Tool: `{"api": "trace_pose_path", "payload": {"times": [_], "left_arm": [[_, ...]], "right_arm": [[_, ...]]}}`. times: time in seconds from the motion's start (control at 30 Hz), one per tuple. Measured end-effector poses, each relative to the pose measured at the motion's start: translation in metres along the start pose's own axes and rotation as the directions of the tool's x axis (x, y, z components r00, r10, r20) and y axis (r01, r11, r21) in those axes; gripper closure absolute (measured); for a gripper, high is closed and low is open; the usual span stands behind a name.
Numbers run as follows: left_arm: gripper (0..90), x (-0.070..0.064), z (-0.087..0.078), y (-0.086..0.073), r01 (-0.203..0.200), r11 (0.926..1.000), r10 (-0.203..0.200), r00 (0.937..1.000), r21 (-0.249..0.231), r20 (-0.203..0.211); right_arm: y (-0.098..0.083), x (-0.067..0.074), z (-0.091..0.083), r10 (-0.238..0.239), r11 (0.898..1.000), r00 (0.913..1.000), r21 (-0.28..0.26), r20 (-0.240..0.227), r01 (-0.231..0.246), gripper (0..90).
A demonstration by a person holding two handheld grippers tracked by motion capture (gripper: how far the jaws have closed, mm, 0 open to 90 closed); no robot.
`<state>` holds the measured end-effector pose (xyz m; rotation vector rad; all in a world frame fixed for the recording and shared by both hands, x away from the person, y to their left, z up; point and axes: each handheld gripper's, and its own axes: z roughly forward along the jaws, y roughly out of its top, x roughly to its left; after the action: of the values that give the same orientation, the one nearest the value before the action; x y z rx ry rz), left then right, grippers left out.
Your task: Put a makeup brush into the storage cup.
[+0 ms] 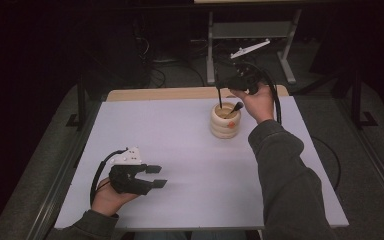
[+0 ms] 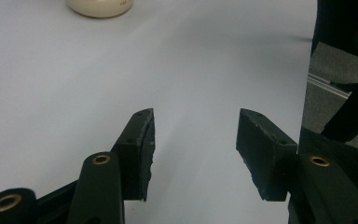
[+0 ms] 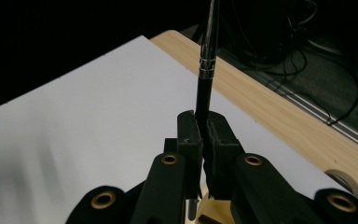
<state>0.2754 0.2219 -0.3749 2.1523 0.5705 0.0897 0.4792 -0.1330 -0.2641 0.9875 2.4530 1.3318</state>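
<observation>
The right claw (image 3: 203, 140) is clamped on a slim black brush handle (image 3: 204, 88), holding it upright over the cream ribbed ceramic pot (image 1: 225, 125) at the far side of the white surface (image 1: 180, 145). The left claw (image 2: 195, 149) rests near the front edge, jaws apart, holding nothing.

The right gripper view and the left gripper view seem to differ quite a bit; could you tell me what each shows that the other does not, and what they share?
In the right gripper view, the right gripper has its fingers closed on a slim black pen with a silver band, beyond it the table's wooden edge strip and cables on the floor. In the left gripper view, the left gripper is open with nothing between its fingers, and a cream holder stands far off. Both show the white tabletop.
</observation>
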Motion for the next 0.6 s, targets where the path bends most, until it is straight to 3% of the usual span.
{"api": "trace_pose_path", "payload": {"times": [0.03, 0.13, 0.3, 0.6], "left_arm": [[46.7, 0.001, -0.001, 0.0, -0.021, 0.9997, 0.021, 0.9998, 0.011, -0.002], [46.6, 0.001, -0.001, -0.001, -0.005, 1.0, 0.005, 1.0, 0.006, -0.002], [46.4, 0.001, -0.002, 0.0, -0.008, 1.0, 0.008, 1.0, 0.002, -0.003], [46.1, 0.001, -0.002, -0.001, 0.004, 1.0, -0.004, 1.0, 0.001, -0.006]], "right_arm": [[-0.001, 0.0, 0.002, 0.001, 1.0, 0.9999, 0.009, 0.011, -0.001, 85.0], [-0.003, -0.003, 0.007, 0.0, 1.0, 0.9998, 0.005, 0.022, -0.001, 85.0], [-0.006, -0.006, 0.012, 0.032, 0.999, 0.9989, -0.004, 0.033, -0.032, 84.9], [-0.015, -0.011, 0.014, 0.047, 0.999, 0.9972, -0.014, 0.058, -0.046, 84.9]]}}
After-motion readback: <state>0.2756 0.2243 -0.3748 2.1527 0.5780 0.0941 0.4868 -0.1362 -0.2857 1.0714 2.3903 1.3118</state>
